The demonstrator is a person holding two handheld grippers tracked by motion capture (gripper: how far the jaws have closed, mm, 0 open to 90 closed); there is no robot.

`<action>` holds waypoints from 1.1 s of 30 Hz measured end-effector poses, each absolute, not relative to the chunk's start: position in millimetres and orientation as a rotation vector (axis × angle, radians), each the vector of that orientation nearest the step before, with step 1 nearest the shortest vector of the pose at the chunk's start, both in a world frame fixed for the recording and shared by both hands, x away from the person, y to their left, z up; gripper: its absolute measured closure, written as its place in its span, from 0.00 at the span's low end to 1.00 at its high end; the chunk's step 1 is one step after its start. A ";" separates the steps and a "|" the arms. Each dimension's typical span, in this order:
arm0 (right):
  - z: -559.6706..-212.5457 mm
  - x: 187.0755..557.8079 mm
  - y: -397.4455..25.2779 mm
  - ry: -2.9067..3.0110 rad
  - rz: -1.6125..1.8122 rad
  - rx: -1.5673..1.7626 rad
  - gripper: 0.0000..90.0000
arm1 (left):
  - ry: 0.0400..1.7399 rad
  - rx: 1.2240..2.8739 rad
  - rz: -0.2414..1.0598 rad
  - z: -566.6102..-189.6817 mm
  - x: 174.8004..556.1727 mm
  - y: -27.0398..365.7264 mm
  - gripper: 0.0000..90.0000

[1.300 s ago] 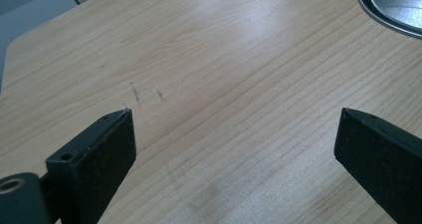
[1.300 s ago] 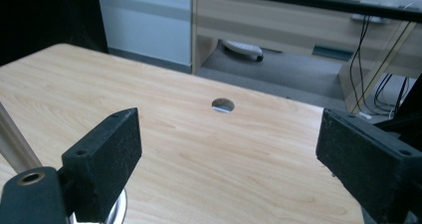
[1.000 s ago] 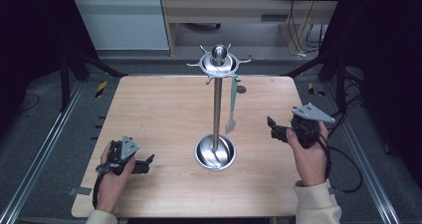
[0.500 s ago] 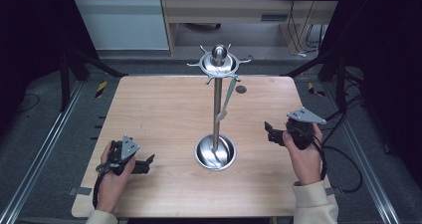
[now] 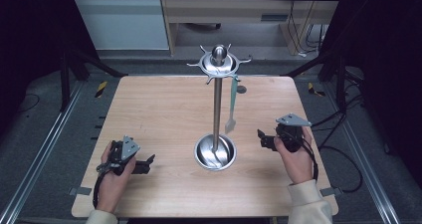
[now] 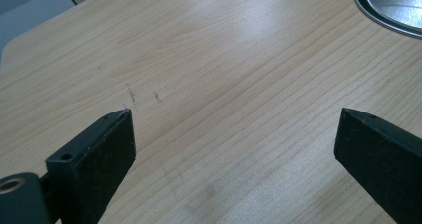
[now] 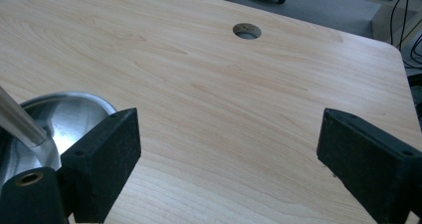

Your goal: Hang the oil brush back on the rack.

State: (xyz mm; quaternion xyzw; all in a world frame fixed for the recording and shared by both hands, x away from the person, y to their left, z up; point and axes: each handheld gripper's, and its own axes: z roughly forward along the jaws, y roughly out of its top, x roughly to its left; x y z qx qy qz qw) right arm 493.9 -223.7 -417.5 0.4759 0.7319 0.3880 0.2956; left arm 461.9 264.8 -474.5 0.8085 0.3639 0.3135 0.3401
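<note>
Resting on a pale wooden table (image 5: 159, 109), two hand-held grippers flank a polished steel utensil stand (image 5: 217, 99) whose round dish base (image 5: 215, 153) sits near the table's middle. The left gripper (image 5: 144, 165), low on the near left of the tabletop, points toward the base; its own view shows both black jaws spread wide with bare wood grain between them and the rim of the dish at the upper right corner. The right gripper (image 5: 263, 140), held just beside the base on the near right, is likewise wide apart and grips nothing (its view takes in the shiny pole, part of the dish and a round cable hole (image 7: 247, 31) farther off). A pale green utensil (image 5: 232, 104) hangs by its handle from one of the hooks of the crown at the top of the stand, its lower end dangling just above the dish, apart from both grippers.
</note>
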 end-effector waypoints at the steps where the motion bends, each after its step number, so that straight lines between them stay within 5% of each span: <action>1: -419.4 494.5 -223.4 1.949 1.033 1.270 0.12 | 0.947 2.105 0.816 -474.6 462.0 264.8 0.03; 33: -475.5 513.1 -208.4 2.149 0.987 1.323 0.12 | 0.936 2.113 0.815 -474.9 461.7 263.2 0.03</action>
